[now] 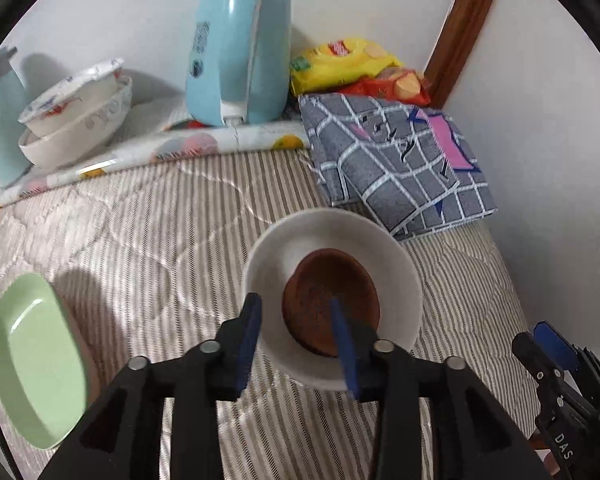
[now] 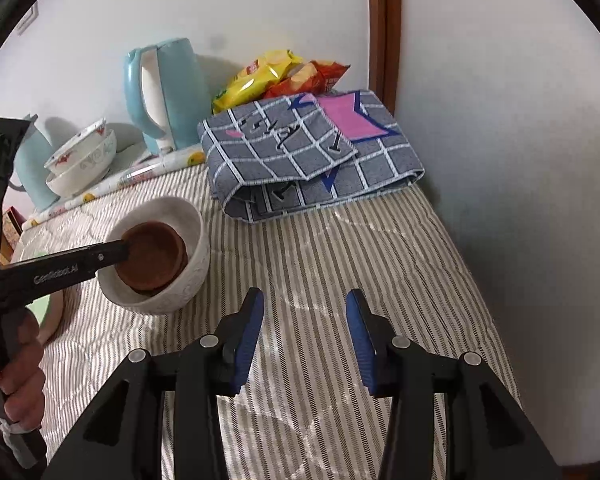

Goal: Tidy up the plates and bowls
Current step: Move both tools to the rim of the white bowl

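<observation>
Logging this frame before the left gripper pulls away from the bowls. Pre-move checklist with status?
1. Brown bowl nested in white bowl: ok.
2. Left gripper open: ok.
3. Left fingers free of brown bowl: cannot tell; one sits inside it.
4. Right gripper open, empty: ok.
5. White bowl sits flat on mattress: ok.
6. Green plate apart from bowls: ok.

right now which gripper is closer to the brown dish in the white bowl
Left. The left gripper straddles the near rim of the white bowl, one finger over the brown dish. The right gripper hangs open over bare bedding, off to the bowl's right.
</observation>
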